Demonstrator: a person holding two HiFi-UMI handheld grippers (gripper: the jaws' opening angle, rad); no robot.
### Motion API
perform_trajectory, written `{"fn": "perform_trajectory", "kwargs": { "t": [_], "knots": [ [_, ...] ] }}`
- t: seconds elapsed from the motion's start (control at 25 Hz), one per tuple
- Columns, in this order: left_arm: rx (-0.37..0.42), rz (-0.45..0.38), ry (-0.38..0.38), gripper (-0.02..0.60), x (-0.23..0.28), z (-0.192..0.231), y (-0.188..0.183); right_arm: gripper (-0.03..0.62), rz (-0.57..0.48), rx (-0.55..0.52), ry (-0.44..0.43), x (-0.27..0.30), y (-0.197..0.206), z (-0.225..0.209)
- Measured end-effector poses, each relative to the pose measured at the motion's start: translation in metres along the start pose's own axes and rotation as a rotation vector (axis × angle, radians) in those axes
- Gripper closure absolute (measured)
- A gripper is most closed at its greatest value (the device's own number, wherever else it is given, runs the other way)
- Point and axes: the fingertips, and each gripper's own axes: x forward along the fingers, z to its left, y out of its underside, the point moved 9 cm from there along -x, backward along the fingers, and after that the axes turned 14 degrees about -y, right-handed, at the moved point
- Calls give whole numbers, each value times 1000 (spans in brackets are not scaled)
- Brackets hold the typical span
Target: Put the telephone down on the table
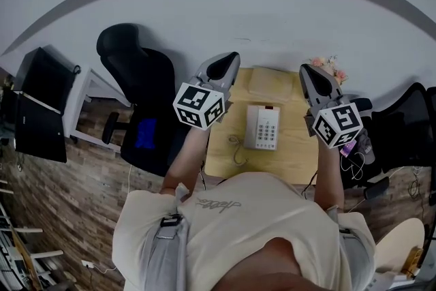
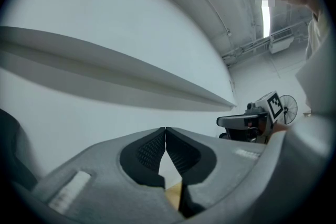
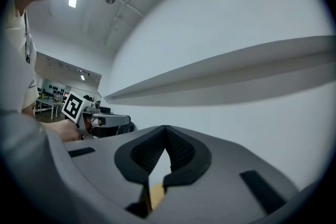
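Note:
A white push-button telephone (image 1: 262,127) lies flat on the small wooden table (image 1: 294,155), handset on its cradle, with its cord (image 1: 237,147) looped to the left. My left gripper (image 1: 230,60) is held level above the table's left edge and my right gripper (image 1: 305,69) above its right edge, the phone between and below them. Both point at the white wall. In the left gripper view the left gripper (image 2: 166,130) has its jaws shut on nothing. In the right gripper view the right gripper (image 3: 166,129) is also shut and empty. Each gripper view shows the other gripper off to the side.
A black office chair (image 1: 136,71) stands left of the table, with dark monitors (image 1: 41,109) on a desk further left. A pale pad (image 1: 270,84) and pink flowers (image 1: 329,68) sit at the table's far end. Cables and small items (image 1: 357,146) lie right, beside another black chair (image 1: 409,123).

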Motion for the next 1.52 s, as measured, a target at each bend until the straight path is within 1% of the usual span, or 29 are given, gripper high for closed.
{"fn": "perform_trajectory", "kwargs": {
  "t": [0.16, 0.32, 0.48, 0.64, 0.84, 1.2, 1.4, 1.52],
  "knots": [
    [-1, -6, 1, 565, -7, -2, 3, 592, -3, -15, -15, -1, 3, 7],
    [-14, 10, 3, 565, -14, 1, 9, 592, -4, -23, -29, 2, 3, 15],
    [-32, 7, -3, 565, -17, 2, 14, 592, 13, -13, -30, 1, 11, 18],
    [-38, 22, 3, 565, -19, -1, 23, 592, 18, 4, -28, -5, 18, 19],
    [-38, 37, 18, 565, -21, -5, 28, 592, 20, 16, -21, -11, 21, 19],
    [-25, 51, 15, 565, -36, -10, 31, 592, 4, 45, -34, -14, 30, 28],
    [-8, 74, -10, 565, -44, -4, 33, 592, -1, 48, -39, -14, 33, 30],
    [-16, 69, -22, 565, -52, -2, 33, 592, -2, 42, -45, -17, 32, 35]
  ]
}}
